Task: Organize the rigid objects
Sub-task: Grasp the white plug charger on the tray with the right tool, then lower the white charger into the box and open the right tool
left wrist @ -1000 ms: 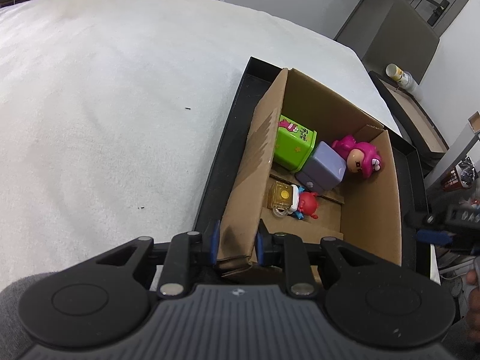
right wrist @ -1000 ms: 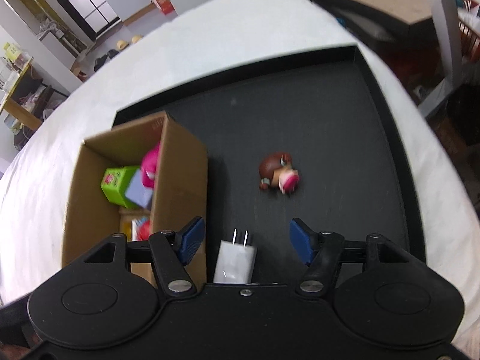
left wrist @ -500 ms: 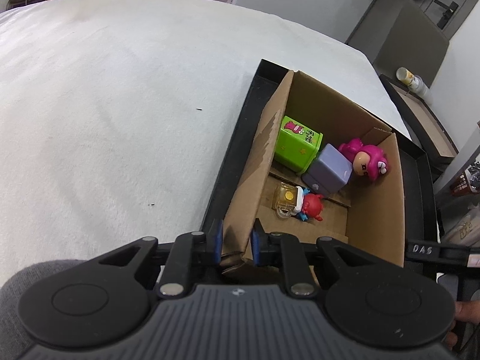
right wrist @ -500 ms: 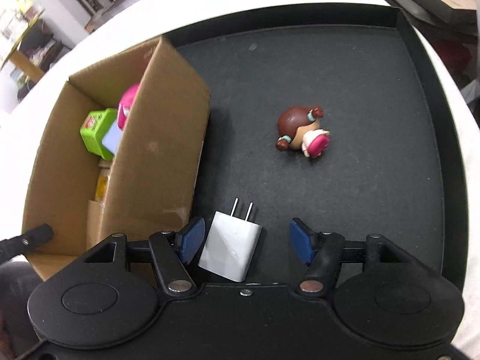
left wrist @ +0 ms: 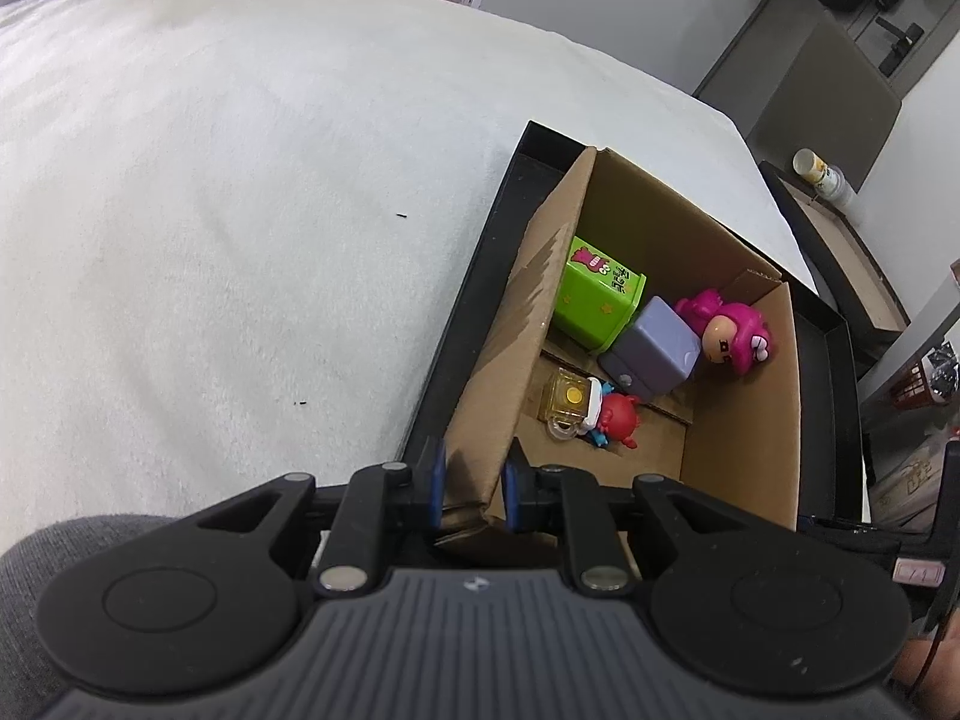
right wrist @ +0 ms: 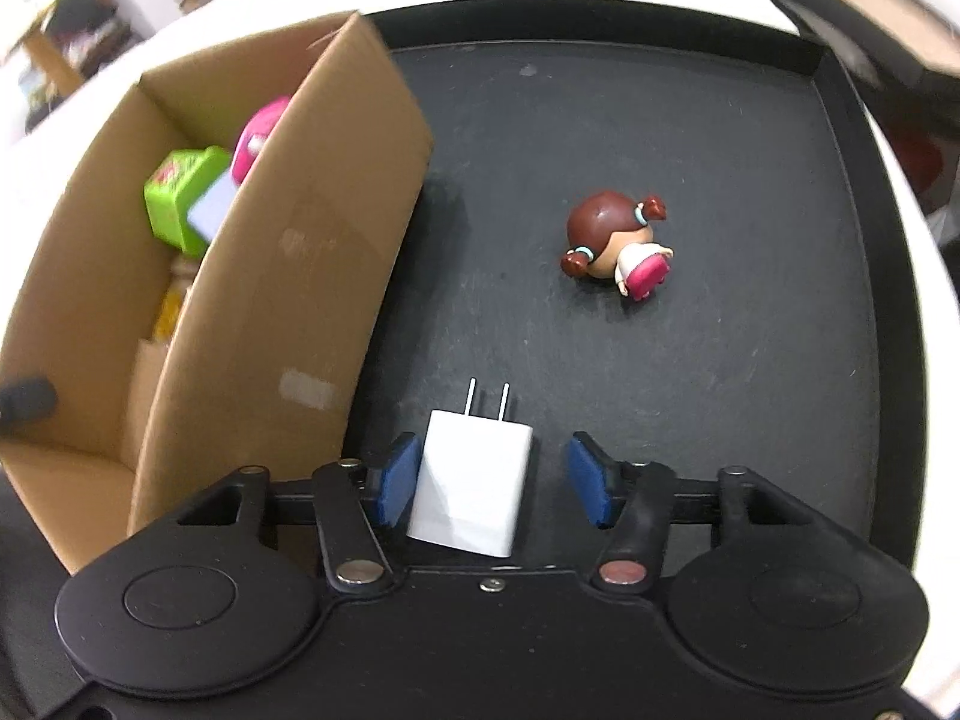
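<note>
You're pinching the box (left wrist: 606, 312) wall with the left tongs (left wrist: 471, 483); right tongs (right wrist: 492, 483) are gaping around the charger (right wrist: 474, 483), unclamped. Next: squeeze, lift, drop in the box at 10 o'clock.

The tray (right wrist: 840, 360) floor right of the box (right wrist: 288, 300) is largely bare; only a doll (right wrist: 618, 246) lies mid-floor and a charger (right wrist: 474, 480) near, between the right gripper (right wrist: 489, 480) pads, with a gap on its right side. The box wall blocks the left. Inside the box (left wrist: 738, 420), toys crowd the far and left floor: green cube (left wrist: 594, 300), lilac cube (left wrist: 654, 348), pink figure (left wrist: 732, 336), red figure (left wrist: 612, 420). The near right floor is bare. The left gripper (left wrist: 471, 486) straddles the near left wall.
</note>
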A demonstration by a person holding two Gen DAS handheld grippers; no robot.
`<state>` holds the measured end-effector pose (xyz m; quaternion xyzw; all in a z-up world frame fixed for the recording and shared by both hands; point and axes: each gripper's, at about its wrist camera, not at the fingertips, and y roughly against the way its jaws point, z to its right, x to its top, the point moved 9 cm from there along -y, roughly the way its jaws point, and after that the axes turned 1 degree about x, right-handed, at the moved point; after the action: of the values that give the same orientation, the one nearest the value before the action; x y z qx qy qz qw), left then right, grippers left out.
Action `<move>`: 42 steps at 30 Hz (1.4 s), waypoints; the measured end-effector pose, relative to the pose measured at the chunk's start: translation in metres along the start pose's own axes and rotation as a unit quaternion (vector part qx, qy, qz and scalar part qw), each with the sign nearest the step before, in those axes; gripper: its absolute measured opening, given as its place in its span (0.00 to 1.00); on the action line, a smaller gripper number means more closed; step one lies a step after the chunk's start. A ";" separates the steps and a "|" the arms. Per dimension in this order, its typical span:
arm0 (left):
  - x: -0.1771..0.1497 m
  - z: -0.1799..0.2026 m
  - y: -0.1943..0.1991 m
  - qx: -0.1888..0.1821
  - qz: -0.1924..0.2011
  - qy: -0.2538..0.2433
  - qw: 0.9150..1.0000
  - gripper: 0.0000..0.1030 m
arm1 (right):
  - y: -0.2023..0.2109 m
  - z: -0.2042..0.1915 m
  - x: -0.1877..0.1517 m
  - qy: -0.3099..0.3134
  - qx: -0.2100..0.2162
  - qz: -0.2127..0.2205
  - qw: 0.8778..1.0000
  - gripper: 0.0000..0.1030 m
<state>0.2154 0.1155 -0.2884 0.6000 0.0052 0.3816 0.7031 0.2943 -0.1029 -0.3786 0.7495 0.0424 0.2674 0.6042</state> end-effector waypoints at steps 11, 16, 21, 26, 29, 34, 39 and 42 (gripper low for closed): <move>-0.001 0.004 0.001 0.005 0.000 -0.014 1.000 0.18 | 0.008 0.009 -0.008 -0.014 -0.024 -0.015 1.000 0.35; -0.003 0.004 0.002 -0.006 -0.003 -0.012 1.000 0.18 | 0.026 0.014 -0.012 -0.048 -0.007 -0.011 0.999 0.35; -0.003 0.006 0.003 -0.013 -0.005 -0.021 1.000 0.18 | 0.052 0.007 -0.016 -0.046 -0.007 0.008 0.999 0.35; -0.003 0.007 0.003 -0.015 -0.004 -0.024 1.000 0.18 | 0.074 0.001 -0.005 -0.054 -0.007 0.030 0.998 0.35; -0.004 0.007 0.005 -0.014 0.001 -0.027 1.000 0.17 | 0.081 0.005 0.007 -0.057 -0.009 0.039 0.998 0.35; -0.005 0.008 0.007 -0.015 0.009 -0.030 0.999 0.16 | 0.094 0.001 0.018 -0.048 -0.015 0.046 0.998 0.35; -0.005 0.007 0.009 -0.019 0.016 -0.031 0.999 0.16 | 0.103 -0.002 0.033 -0.050 -0.018 0.058 0.997 0.35; -0.005 0.006 0.010 -0.024 0.018 -0.032 0.999 0.16 | 0.110 -0.006 0.039 -0.054 -0.016 0.066 0.996 0.35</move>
<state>0.2091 0.1074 -0.2805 0.5948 -0.0366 0.3747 0.7102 0.2968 -0.1120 -0.2625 0.7540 -0.0441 0.2660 0.5989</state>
